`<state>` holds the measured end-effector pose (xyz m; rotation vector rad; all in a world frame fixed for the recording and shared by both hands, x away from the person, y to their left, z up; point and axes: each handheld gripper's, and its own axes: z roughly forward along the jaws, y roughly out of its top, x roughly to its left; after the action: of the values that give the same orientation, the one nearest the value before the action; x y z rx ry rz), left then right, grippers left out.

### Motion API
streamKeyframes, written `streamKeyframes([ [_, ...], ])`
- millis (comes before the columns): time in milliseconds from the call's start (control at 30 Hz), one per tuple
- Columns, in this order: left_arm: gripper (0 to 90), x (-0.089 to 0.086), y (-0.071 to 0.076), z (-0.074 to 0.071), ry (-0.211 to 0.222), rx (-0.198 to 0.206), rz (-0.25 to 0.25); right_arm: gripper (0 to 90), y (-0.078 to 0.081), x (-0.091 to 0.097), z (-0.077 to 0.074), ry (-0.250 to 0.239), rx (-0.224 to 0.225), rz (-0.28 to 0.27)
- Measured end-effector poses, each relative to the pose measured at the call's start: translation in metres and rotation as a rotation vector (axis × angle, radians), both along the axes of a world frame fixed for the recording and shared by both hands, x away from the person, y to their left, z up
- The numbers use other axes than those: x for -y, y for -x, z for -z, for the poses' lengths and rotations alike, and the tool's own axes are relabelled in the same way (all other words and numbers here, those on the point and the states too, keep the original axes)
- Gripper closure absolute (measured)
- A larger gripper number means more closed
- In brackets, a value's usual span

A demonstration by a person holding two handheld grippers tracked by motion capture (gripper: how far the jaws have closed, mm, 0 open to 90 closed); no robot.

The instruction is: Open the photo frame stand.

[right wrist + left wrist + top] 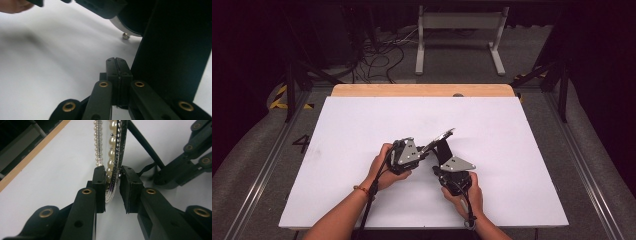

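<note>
Count: we see one round mirror [441, 137], two tools, two hands and one desk [362, 125]
Mirror frame: silver metal rim, round, set with a row of cream pearl beads [111, 150] and a finer row of small silver beads [99, 142]; the metal edge has a fine stamped pattern
Mirror back: a flat black panel [175, 50], matt and dark, stands close beside the right tool's jaws in the right gripper view; we take it for the mirror's stand or back but cannot tell which
Mirror place: held tilted above the middle of the desk, between the two tools, its face turned up and away from the person in the high view
Left tool [112, 187]: black jaws narrow, pads pressing the beaded rim from both sides; the rim runs edge-on straight up between them
Right tool [116, 70]: jaws fully together with nothing between the pads, lying just beside the black panel
Hands: left hand [384, 167] and right hand [464, 192] each wrap a tool body; a grey three-cornered plate tops each tool
Desk: covered by a smooth white sheet, with a pale wooden strip [422, 90] along the far edge
</note>
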<state>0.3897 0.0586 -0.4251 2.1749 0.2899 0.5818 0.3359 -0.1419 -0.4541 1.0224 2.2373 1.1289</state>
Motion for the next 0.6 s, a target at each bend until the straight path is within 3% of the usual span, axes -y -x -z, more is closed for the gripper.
streamKeyframes([
  [200, 75.6, -0.001, 0.000, 0.000, 0.003, -0.001, 0.014, 90.0, -0.001, 0.003, 0.000, 0.001, -0.005, 0.004],
  [433, 75.0, -0.002, -0.006, 0.004, 0.054, -0.019, 0.018, 90.0, -0.002, 0.004, 0.000, 0.007, -0.005, 0.000],
  [533, 72.7, -0.002, -0.012, 0.011, 0.031, -0.020, 0.003, 90.0, -0.002, 0.005, 0.000, 0.012, -0.005, 0.002],
  [600, 70.2, -0.004, -0.017, 0.015, 0.081, -0.047, 0.016, 90.0, -0.002, 0.006, 0.000, 0.014, -0.004, 0.007],
])
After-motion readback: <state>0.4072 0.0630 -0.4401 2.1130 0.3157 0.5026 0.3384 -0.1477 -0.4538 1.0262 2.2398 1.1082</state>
